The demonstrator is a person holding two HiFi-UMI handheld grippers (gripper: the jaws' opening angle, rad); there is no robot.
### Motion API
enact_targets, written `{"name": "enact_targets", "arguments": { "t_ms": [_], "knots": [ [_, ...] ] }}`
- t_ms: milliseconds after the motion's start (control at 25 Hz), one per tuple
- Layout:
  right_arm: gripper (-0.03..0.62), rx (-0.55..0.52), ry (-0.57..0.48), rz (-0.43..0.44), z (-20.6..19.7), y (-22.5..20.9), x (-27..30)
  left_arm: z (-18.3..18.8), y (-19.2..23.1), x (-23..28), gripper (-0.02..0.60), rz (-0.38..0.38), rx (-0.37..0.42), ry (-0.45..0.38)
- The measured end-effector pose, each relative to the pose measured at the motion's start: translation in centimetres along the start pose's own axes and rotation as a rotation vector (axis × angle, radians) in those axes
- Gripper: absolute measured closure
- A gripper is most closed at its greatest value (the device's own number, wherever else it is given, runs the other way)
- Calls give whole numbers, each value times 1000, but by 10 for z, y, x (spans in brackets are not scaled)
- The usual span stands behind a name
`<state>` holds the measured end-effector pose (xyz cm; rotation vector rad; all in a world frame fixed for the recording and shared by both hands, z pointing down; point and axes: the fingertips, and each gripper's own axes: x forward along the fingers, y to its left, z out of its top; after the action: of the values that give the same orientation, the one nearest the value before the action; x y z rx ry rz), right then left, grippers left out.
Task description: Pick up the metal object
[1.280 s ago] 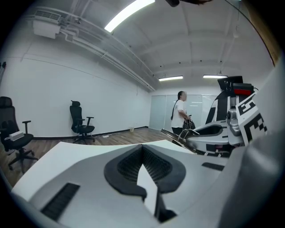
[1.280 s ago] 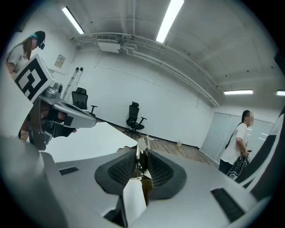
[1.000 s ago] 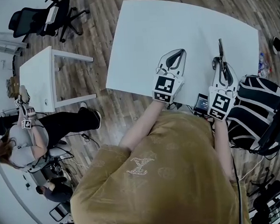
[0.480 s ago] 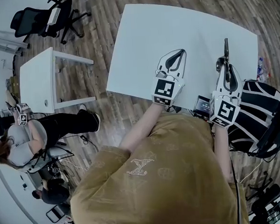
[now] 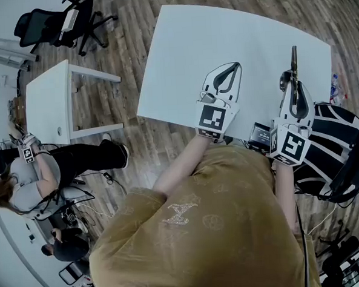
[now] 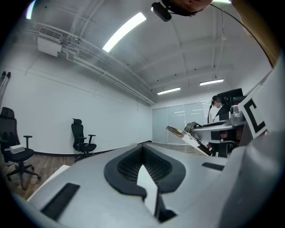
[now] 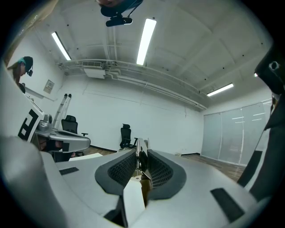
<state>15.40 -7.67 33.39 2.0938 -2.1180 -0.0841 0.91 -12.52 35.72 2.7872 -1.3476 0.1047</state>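
Observation:
The metal object [image 5: 293, 59] is a slim tool of thin grey bars with a spring. It sticks out past the tip of my right gripper [image 5: 295, 84], over the right side of the white table [image 5: 180, 55]. In the right gripper view the metal object [image 7: 138, 151] stands upright between the ribbed pads [image 7: 122, 167], and the jaws are closing on it. My left gripper [image 5: 234, 65] rests on the table's near middle. In its own view the left gripper [image 6: 143, 153] has its jaws together with nothing between them.
A black-and-white striped seat [image 5: 331, 143] stands right of the table. A small dark device [image 5: 261, 133] lies at the near edge. A smaller white table [image 5: 49, 99], office chairs [image 5: 57, 23] and a seated person [image 5: 30, 179] are at the left.
My right gripper has shifted a little to the right and away from me with the metal object in it. The left gripper has stayed where it was.

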Motion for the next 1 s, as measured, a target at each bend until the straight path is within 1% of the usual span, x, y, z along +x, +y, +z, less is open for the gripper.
{"name": "enact_targets", "arguments": {
  "t_ms": [360, 1000],
  "knots": [
    [514, -21, 8, -8, 0, -3, -4, 3, -4, -1, 578, 3, -6, -5],
    [519, -15, 3, -16, -1, -8, -5, 2, 1, -1, 578, 15, -15, -3]
  ]
}}
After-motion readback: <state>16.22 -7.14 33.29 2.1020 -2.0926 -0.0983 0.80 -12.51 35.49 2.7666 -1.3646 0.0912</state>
